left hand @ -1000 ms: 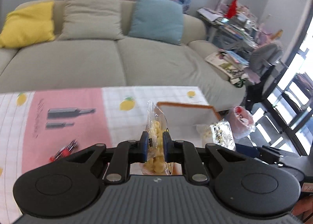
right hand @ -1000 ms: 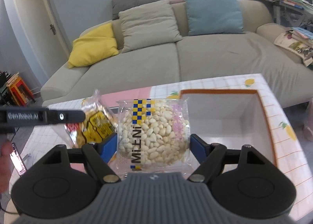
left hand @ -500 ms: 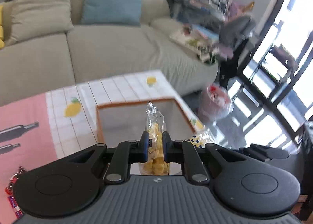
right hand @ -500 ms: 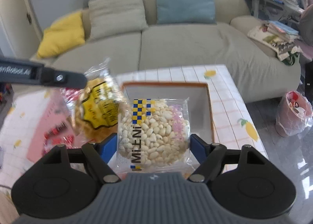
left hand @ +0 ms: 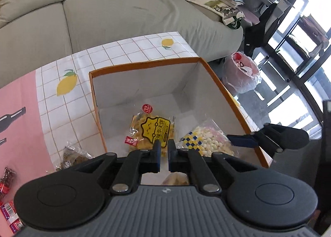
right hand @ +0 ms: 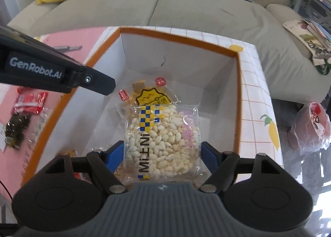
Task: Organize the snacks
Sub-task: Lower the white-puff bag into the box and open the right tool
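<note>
An orange-rimmed white box (left hand: 144,65) (right hand: 239,75) stands on the table. A yellow snack bag (left hand: 152,130) (right hand: 149,94) lies on its floor. My left gripper (left hand: 163,151) hovers above the box, jaws nearly closed and empty. My right gripper (right hand: 162,150) is shut on a clear puffed rice bag (right hand: 162,139) and holds it inside the box, over the yellow bag. That bag also shows in the left wrist view (left hand: 204,141) beside the right gripper's finger (left hand: 242,140). The left gripper's body (right hand: 51,69) crosses the right wrist view.
More snack packets lie on the pink tablecloth left of the box: a dark one (left hand: 72,157) (right hand: 16,131) and red ones (left hand: 6,181) (right hand: 29,100). A sofa (left hand: 124,13) stands behind the table. A pink trash bag (left hand: 242,73) sits on the floor to the right.
My left gripper has let go of the yellow snack bag, which now lies in the box. Both grippers moved over the box; the puffed rice bag has come down into it.
</note>
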`<action>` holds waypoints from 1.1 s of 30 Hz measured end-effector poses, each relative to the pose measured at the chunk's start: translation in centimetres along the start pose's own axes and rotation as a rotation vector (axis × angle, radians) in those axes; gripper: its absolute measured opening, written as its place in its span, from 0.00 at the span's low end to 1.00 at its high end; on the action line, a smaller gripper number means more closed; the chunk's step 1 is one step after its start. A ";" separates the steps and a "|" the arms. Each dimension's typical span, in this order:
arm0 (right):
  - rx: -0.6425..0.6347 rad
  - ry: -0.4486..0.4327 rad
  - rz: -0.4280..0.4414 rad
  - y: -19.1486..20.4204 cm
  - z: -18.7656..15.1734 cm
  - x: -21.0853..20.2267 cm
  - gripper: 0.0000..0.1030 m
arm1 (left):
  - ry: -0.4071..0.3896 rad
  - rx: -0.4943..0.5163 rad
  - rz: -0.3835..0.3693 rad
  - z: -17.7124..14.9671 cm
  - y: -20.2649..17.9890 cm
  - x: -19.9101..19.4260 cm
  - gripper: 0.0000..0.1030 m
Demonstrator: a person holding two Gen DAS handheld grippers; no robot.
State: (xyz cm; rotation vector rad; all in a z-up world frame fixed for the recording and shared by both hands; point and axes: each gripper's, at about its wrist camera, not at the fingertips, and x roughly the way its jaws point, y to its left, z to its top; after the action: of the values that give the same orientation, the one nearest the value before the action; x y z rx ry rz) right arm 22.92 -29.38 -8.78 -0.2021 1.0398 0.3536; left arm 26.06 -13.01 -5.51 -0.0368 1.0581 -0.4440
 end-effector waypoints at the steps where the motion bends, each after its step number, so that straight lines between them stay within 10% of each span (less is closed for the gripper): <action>1: -0.005 0.004 -0.001 0.1 0.0 0.3 0.74 | -0.007 0.000 -0.003 -0.1 0.1 -0.2 0.07; 12: -0.002 0.023 -0.024 0.4 1.5 1.8 0.74 | -0.127 -0.134 0.003 -2.4 4.0 -5.5 0.32; 23: 0.059 0.096 -0.019 1.0 3.4 4.8 0.74 | -0.088 -0.294 0.065 -5.4 8.9 -5.3 0.36; 33: 0.057 0.131 0.156 3.9 4.4 6.7 0.75 | -0.034 -0.354 0.070 -7.5 10.3 -4.2 0.37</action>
State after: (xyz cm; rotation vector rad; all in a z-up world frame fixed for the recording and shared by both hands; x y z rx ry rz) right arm 28.07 -23.08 -12.40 -0.0938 1.1970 0.4555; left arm 21.36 -0.73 -8.21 -0.3193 1.0907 -0.1886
